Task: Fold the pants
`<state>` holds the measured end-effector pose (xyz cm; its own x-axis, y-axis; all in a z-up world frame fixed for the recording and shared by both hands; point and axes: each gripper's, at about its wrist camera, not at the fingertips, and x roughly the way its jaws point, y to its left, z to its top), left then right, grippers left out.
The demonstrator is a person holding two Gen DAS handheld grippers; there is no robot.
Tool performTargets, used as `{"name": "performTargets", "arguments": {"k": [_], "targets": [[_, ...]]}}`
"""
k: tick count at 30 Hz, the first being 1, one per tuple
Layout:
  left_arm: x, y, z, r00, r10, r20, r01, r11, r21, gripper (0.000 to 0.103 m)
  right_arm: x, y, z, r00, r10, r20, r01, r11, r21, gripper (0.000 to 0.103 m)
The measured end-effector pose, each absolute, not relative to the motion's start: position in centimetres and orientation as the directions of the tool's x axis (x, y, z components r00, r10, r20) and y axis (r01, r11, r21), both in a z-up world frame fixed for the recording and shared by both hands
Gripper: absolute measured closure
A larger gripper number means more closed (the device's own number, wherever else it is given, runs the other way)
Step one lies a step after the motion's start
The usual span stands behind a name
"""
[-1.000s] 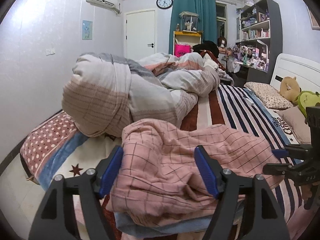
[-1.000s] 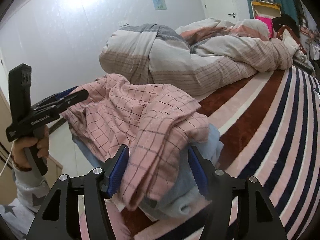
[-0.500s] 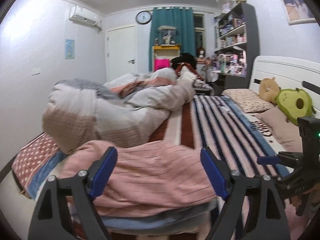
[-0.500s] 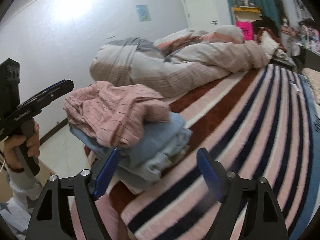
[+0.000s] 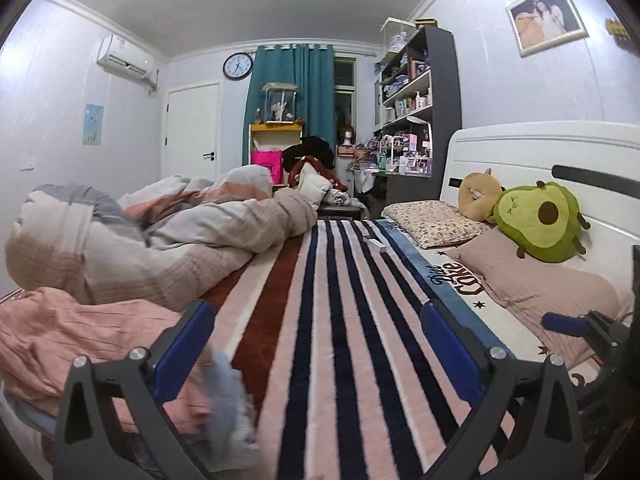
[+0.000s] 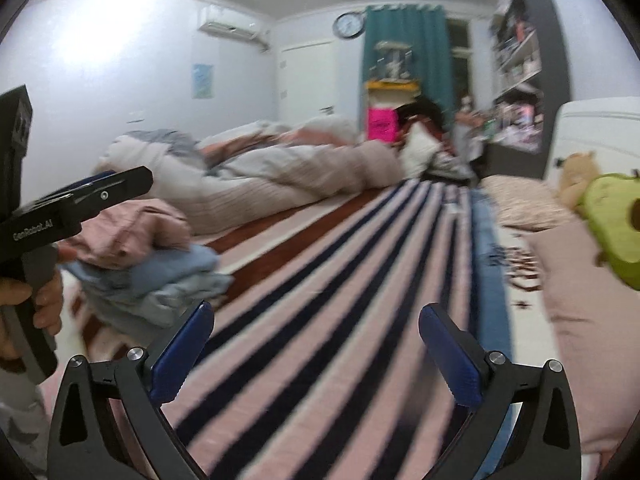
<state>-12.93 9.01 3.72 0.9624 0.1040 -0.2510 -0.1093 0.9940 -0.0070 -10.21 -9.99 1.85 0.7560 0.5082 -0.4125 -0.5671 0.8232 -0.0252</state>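
The pink checked pants (image 5: 68,332) lie folded on top of a pile of light blue folded clothes (image 6: 160,280) at the left edge of the striped bed (image 5: 340,320). They also show in the right wrist view (image 6: 132,228). My left gripper (image 5: 316,344) is open and empty, to the right of the pile over the striped cover. My right gripper (image 6: 316,340) is open and empty, right of the pile and clear of it. The left gripper also shows at the left of the right wrist view (image 6: 100,192).
A bundled striped duvet (image 5: 160,240) lies along the far left of the bed. Pillows (image 5: 532,280), an avocado plush (image 5: 540,220) and a white headboard (image 5: 540,152) are on the right. A shelf unit (image 5: 416,100), teal curtain and door stand at the back.
Both grippers have pulled back and swung right, away from the pink pants, which stay on the pile. Both stay open and empty.
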Motion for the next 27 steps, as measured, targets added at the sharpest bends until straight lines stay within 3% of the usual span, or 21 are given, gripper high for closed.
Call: {"name": "performTargets", "arguments": {"k": [8, 27], "targets": [[-11.4, 6.3, 2.4, 0.961, 0.090, -0.260, -0.091, 0.996, 0.009, 0.001, -10.9, -14.1, 1.6, 0.854, 0.417, -0.310, -0.435, 0.900, 0.013, 0.001], [-11.2, 7.0, 1.5, 0.955, 0.111, -0.275, -0.118, 0.993, -0.009, 0.001, -11.9, -14.4, 1.6, 0.874, 0.397, -0.279, -0.412, 0.911, 0.006, 0.001]]}}
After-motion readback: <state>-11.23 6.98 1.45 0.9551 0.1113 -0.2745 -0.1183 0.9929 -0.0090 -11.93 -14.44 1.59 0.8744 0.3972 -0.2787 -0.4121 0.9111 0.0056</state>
